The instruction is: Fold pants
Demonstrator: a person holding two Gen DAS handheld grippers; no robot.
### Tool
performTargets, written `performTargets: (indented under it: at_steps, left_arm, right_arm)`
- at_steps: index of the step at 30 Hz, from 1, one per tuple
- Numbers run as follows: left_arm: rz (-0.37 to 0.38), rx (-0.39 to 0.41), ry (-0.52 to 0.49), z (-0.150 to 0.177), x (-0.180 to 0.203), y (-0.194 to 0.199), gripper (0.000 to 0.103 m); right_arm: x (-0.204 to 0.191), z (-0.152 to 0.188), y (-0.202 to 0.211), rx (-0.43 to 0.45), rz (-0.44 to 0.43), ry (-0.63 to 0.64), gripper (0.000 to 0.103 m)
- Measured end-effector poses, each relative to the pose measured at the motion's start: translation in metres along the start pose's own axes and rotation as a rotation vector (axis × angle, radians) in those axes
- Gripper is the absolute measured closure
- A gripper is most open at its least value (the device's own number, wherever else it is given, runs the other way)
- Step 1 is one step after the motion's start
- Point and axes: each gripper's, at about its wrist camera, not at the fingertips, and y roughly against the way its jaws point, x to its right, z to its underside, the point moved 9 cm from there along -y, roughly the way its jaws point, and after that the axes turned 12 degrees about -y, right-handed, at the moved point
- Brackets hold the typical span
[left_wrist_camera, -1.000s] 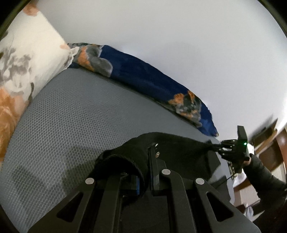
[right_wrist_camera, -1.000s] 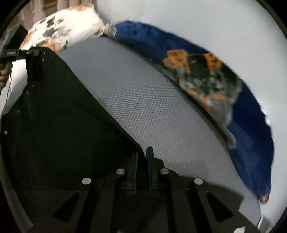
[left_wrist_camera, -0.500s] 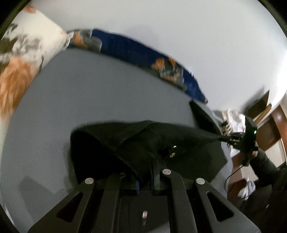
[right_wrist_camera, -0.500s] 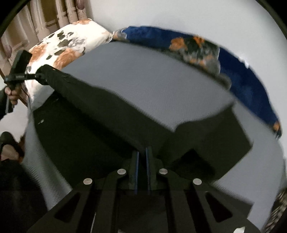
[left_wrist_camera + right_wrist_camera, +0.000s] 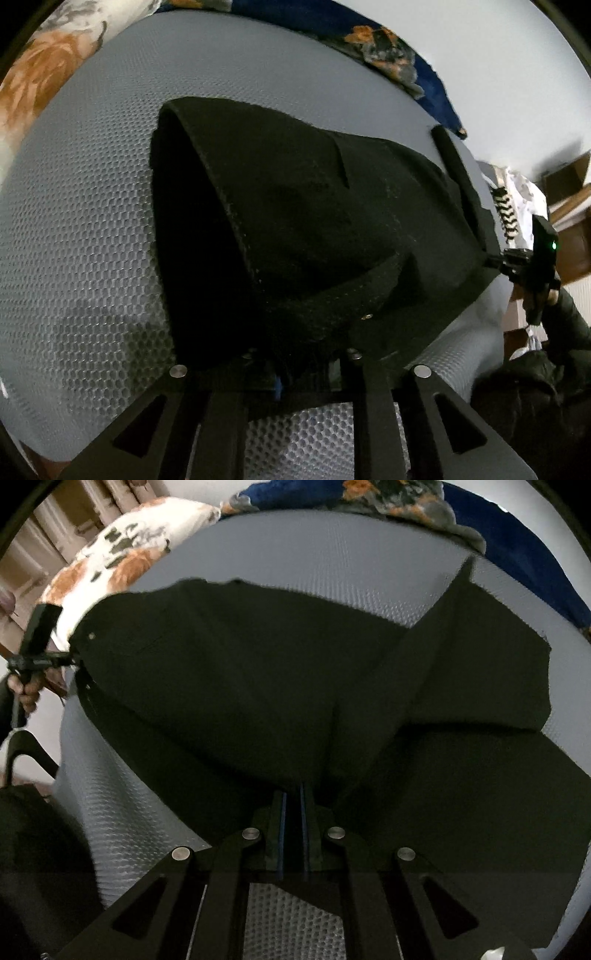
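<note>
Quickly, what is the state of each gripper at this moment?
Left gripper: jaws opening, black pants waistband between them.
Right gripper: shut on the black pants.

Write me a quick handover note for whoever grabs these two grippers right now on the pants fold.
Left gripper: jaws opening, waistband end of the black pants between them, button visible.
Right gripper: shut on the other end of the pants edge.
Pants: lying on the grey mesh bed cover, one part doubled over the rest; floral pillow and blue blanket beyond.
Done: one fold brought over.
Left: let go with both grippers, smooth the layers, probably fold once more.
</note>
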Motion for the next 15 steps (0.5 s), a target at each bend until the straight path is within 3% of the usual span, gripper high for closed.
performTargets:
  at_steps: [8, 9, 10, 12, 15]
  left_arm:
    - [-0.032, -0.032, -0.042, 0.001, 0.006, 0.024, 0.078]
    - [-0.039, -0.035, -0.048, 0.003, 0.005, 0.026, 0.072]
    - [-0.073, -0.047, -0.055, 0.005, 0.004, 0.029, 0.048]
    - [-0.194, -0.074, -0.066, 0.01, -0.006, 0.037, 0.024]
    - [-0.206, -0.059, -0.008, 0.015, -0.018, 0.051, 0.024]
  right_arm:
    - [-0.008, -0.001, -0.009, -0.004, 0.004, 0.004, 0.098]
    - [-0.008, -0.002, -0.009, -0.003, 0.004, 0.004, 0.098]
    - [-0.008, -0.002, -0.009, -0.002, 0.003, 0.003, 0.098]
    - [-0.007, -0.003, -0.01, 0.002, -0.005, -0.002, 0.098]
    - [-0.003, -0.003, -0.01, 0.007, -0.009, -0.005, 0.098]
